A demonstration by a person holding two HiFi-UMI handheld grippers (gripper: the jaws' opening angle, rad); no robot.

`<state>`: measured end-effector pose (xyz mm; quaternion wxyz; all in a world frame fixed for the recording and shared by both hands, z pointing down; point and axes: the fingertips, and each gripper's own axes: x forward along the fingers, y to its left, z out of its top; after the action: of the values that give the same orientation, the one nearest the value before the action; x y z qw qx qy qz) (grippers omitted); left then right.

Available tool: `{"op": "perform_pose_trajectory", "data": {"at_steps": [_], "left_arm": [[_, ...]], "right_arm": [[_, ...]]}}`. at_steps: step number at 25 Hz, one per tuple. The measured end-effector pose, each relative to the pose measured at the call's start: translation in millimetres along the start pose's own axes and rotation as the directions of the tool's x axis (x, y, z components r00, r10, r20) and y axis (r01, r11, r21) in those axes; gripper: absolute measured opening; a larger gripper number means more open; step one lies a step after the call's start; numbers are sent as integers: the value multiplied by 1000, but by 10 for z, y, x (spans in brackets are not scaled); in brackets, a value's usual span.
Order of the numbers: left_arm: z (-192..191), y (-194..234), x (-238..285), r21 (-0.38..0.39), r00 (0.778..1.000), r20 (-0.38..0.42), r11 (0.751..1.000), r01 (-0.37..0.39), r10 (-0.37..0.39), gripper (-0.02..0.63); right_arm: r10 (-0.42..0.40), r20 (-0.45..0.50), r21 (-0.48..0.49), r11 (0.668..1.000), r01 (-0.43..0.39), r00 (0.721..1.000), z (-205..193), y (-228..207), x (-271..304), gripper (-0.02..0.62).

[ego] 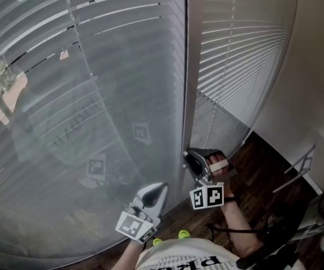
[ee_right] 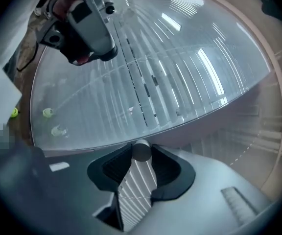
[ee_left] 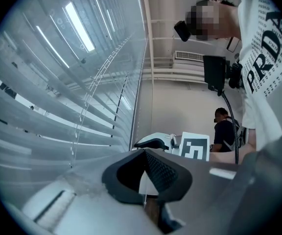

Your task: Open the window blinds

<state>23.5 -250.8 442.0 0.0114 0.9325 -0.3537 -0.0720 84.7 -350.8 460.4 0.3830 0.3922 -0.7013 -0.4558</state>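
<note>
The blinds (ego: 94,66) fill the window in front of you. Their slats run side to side, stacked from the top edge down to the sill. On the wide left panel most slats lie flat against each other, with bright slits only near the top left corner. The narrower right panel (ego: 235,49) shows brighter lines between its slats. An upright post (ego: 191,66) divides the two panels from top to bottom.

At the foot of that post your right gripper (ego: 189,161) points at the window. Its pads pinch a grey rod (ee_right: 141,151), whose round end sits right at the jaw tips. In the head view you cannot tell the rod from the post.

Your left gripper (ego: 160,189) sits lower and to the left, just off the left panel. Its jaw tips are pressed together with nothing between them.

The marker cubes reflect faintly in the left panel. To your right, a plain wall (ego: 314,66) closes in on the right panel's edge. Below it is a stretch of dark wood floor (ego: 263,162), with a metal frame (ego: 300,167) and cables at its far right.
</note>
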Motion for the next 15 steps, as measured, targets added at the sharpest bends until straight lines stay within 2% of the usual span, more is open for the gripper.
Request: {"op": "perform_pose_trajectory", "data": {"at_steps": [15], "left_arm": [[-15, 59, 1, -2, 1000, -3, 1000, -3, 3, -8]], "right_arm": [[-24, 24, 146, 989, 20, 999, 3, -27, 10, 129]]}}
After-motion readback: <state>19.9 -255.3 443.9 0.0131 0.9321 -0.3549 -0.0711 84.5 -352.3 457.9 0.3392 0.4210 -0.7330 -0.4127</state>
